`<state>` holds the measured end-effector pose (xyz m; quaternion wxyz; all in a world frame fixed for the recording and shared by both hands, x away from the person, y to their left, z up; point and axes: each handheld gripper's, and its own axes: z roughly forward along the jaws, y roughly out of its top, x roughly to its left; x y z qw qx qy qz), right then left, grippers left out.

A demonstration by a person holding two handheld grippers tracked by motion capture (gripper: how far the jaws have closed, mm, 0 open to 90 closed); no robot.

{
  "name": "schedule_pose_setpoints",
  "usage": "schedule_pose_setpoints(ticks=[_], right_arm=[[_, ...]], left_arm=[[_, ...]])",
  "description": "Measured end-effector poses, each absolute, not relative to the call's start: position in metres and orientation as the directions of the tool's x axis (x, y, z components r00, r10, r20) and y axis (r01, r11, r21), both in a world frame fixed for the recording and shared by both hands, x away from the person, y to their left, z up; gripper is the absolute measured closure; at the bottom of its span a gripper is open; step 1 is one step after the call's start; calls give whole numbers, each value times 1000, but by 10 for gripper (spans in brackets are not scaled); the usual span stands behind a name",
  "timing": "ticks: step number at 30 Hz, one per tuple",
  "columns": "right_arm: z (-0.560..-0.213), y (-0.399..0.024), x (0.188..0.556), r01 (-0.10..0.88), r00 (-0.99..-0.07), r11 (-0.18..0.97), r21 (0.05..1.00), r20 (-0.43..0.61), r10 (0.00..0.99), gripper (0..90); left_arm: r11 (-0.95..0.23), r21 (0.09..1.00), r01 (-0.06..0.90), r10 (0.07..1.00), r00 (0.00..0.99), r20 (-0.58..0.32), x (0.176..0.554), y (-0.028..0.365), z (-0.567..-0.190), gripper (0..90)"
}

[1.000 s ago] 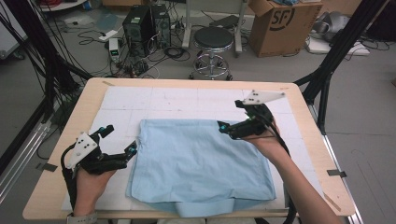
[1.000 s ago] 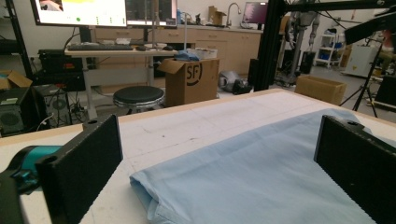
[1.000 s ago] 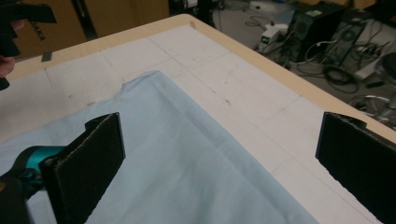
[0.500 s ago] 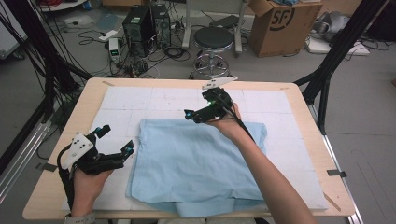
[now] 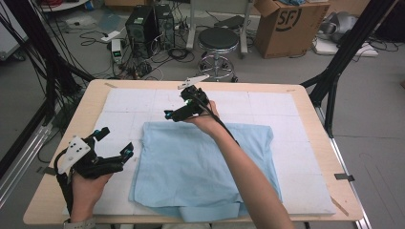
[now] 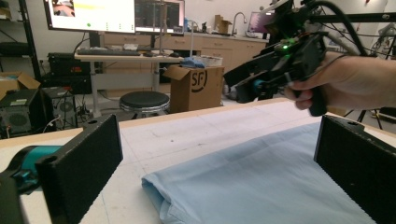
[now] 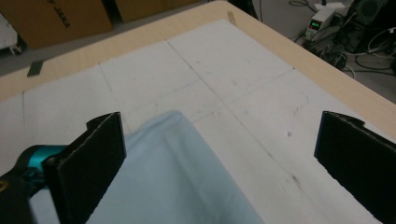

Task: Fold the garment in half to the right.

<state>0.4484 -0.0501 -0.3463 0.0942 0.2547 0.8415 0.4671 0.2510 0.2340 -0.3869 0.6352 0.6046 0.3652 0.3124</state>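
White mat (image 5: pixel 143 102) on table | blue cloth (image 5: pixel 191 167) partly folded | we hold left gripper (image 5: pixel 128 153) and right gripper (image 5: pixel 168 114) wide, empty | far-left corner (image 7: pixel 175 116) ungrasped.

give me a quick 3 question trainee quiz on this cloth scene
1. True or false: the right gripper is shut on the cloth.
2. Which cloth corner is the right gripper nearest? A. far left B. far right C. near right
3. Fill in: the left gripper is beside the cloth's ____ edge, jaws apart.

Key:
1. False. In the right gripper view its jaws stand wide apart over the cloth corner, holding nothing.
2. A
3. left
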Motion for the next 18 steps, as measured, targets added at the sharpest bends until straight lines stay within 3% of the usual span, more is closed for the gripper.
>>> schedule_pose_setpoints(ticks=[13, 18], right_arm=[[-402, 4, 470, 381, -856, 501, 777, 91, 509, 62], [-415, 18, 476, 381, -860, 496, 780, 102, 500, 269]], left_arm=[[89, 995, 43, 843, 529, -98, 248, 240, -388, 17], [100, 994, 44, 847, 521, -109, 248, 245, -390, 17]])
